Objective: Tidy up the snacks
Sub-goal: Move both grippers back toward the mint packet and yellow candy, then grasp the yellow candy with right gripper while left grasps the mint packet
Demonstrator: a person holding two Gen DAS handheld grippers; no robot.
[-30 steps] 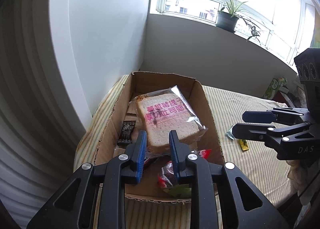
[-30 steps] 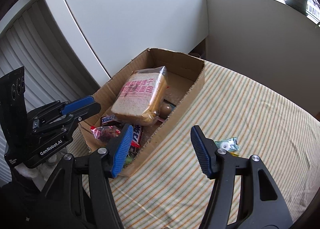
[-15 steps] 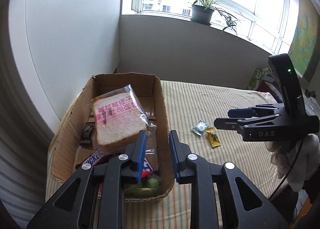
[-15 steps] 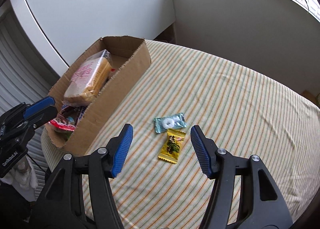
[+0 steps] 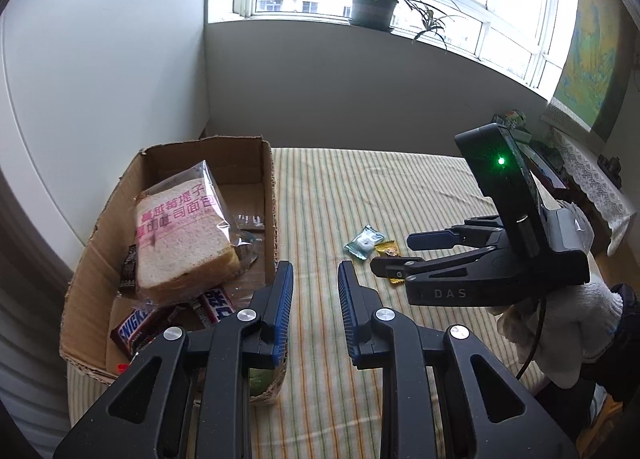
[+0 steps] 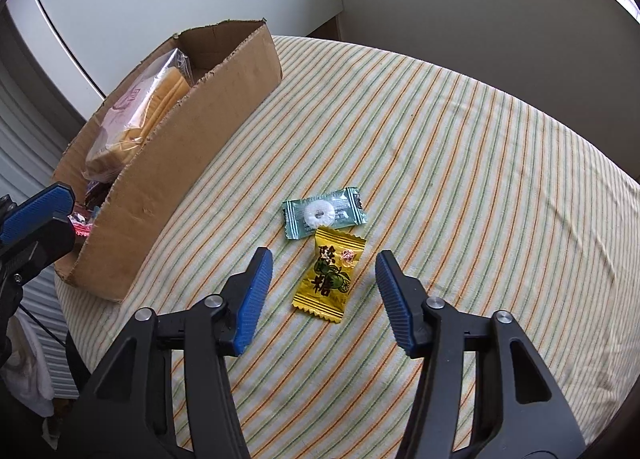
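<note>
A striped table [image 6: 460, 131] carries a cardboard box [image 6: 192, 139] of snacks at my left. Just beside it lie two loose sweets, touching — a teal mint [image 6: 324, 213] and a yellow candy [image 6: 330, 273]. My right gripper [image 6: 322, 291] is nearer: its jaws, apart but closing, straddle the candy, long axis pointing away from me. My left gripper [image 5: 314, 309] hovers empty, jaws narrowly apart.

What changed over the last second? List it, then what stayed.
The right tongs swung from the box down over the yellow candy, closing around it, not yet touching. Nothing grabbed or released. Bread in the box, green candy and left tongs' gap unchanged.
</note>
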